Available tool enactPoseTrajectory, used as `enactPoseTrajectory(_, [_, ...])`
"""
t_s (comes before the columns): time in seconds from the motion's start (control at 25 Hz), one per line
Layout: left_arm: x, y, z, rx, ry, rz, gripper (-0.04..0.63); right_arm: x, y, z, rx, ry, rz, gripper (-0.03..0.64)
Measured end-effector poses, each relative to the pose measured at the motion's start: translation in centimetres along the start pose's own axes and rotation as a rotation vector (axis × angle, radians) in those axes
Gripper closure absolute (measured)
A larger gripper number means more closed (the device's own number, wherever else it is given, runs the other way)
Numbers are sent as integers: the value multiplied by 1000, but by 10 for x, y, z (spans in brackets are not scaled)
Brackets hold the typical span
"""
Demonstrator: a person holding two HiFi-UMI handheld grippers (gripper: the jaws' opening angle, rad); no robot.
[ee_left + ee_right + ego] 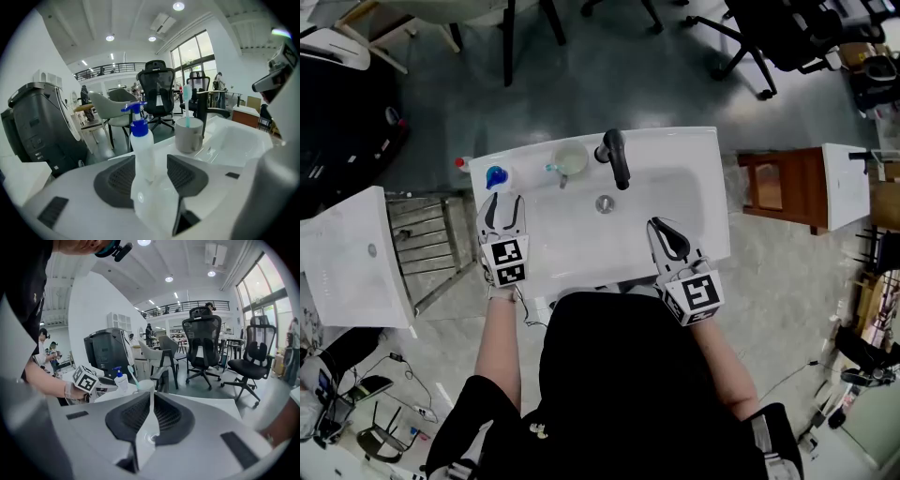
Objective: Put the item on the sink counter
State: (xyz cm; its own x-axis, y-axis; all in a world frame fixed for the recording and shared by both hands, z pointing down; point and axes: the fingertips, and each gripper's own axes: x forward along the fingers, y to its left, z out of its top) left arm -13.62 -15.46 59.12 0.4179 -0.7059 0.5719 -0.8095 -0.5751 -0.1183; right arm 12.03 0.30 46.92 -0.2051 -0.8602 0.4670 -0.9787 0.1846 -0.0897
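Seen from above, the left claw (504,202) sits at the left of a white sink (656,202), its jaws apart and pointing at a blue-topped spray bottle (495,176). The bottle stands upright on the table (694,150), here the flat white ledge around the basin, at its back left corner. To the right along the ledge come a pale cup (570,159) holding a toothbrush (553,170), then a black faucet (616,157). The right claw (658,227) hovers over the front of the basin, its jaws together on nothing.

The bottle looks placed, so the step in hand is likely letting go. Doing it well means keeping the jaws wide and drawing the claw straight back, since a sideways drift could tip the tall, light bottle.

Only the left gripper view shows the bottle between the pads, with a gap on its right side, so it looks unclamped. Only the head view shows which corner the bottle occupies. The right gripper view alone gives a side look across the basin at bottle, cup and left claw together.
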Motion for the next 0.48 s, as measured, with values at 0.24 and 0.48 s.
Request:
enactPoseTrajectory(0.24, [-44, -24, 28, -47, -63, 28, 374, -4, 2, 8, 6, -50, 88, 572])
enactPoseTrajectory(0.48, [-89, -43, 47, -109, -104, 56, 449, -8, 7, 20, -4, -98, 175, 572])
